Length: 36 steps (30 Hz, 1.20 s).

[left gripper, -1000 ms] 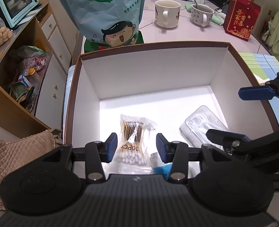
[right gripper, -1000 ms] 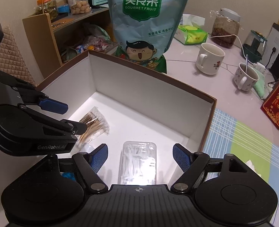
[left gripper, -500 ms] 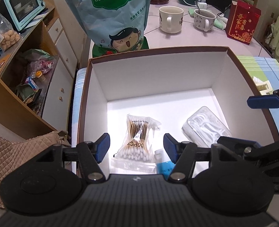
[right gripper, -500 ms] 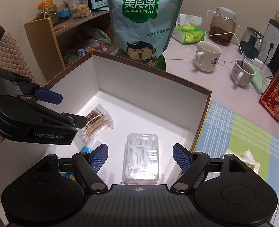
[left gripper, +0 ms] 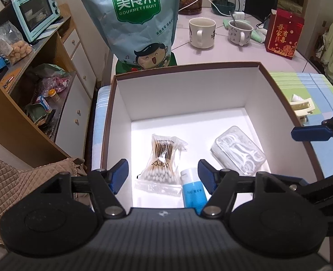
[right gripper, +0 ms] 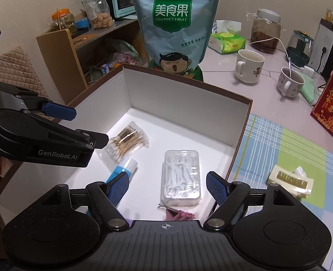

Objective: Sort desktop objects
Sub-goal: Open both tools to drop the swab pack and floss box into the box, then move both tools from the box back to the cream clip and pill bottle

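Two grippers hang over the open box [left gripper: 279,94], both with fingers spread and nothing between them: the left gripper [left gripper: 163,174] above the near left side, the right gripper [right gripper: 167,186] above the near right. On the white floor lie a swab bag [left gripper: 161,160], a blue tube [left gripper: 192,188] just beside it, and a clear floss case [right gripper: 181,176] to the right. A cream clip [right gripper: 289,180] rests outside on the checked cloth [right gripper: 279,144].
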{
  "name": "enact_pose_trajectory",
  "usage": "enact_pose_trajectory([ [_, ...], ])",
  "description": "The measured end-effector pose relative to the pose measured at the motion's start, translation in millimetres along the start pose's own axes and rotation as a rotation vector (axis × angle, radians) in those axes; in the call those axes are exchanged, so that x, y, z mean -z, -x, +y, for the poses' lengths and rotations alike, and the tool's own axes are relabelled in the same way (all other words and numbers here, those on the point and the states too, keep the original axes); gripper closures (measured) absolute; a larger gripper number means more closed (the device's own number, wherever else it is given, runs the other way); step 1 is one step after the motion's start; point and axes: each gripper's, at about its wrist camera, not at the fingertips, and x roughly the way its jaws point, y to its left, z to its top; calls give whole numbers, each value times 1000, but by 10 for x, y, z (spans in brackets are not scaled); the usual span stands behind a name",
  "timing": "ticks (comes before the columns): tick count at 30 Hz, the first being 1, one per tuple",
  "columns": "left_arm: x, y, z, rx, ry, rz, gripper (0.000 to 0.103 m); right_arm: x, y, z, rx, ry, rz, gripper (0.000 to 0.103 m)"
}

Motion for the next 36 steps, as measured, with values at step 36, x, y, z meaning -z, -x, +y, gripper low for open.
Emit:
enact_pose_trajectory([
  [36,88,994,-1513,65,32,-114,26,881,1210,-1263,-108,-96,-35,25],
])
